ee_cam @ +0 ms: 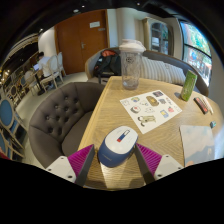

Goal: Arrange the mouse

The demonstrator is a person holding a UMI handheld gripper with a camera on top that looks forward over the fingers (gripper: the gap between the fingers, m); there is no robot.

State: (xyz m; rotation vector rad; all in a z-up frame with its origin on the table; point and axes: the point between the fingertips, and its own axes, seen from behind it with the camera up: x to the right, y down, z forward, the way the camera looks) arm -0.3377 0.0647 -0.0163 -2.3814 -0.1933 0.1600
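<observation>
A blue and white mouse point(118, 145) lies on the wooden table point(105, 115), a little askew to the fingers. My gripper point(117, 160) is low over the table's near edge and is open, with the mouse standing between its two fingers. The left pad point(82, 160) has a thin gap to the mouse's side. The right pad point(149, 157) is right against its other side. The mouse's rear end sits at the fingertips and its front points away toward the table's middle.
Beyond the mouse lies a printed sheet point(150, 106). A clear jug with a white lid point(131, 64) stands at the far end. A green bottle point(188, 85) and white paper point(200, 142) are on the right. A grey sofa point(58, 112) runs along the left.
</observation>
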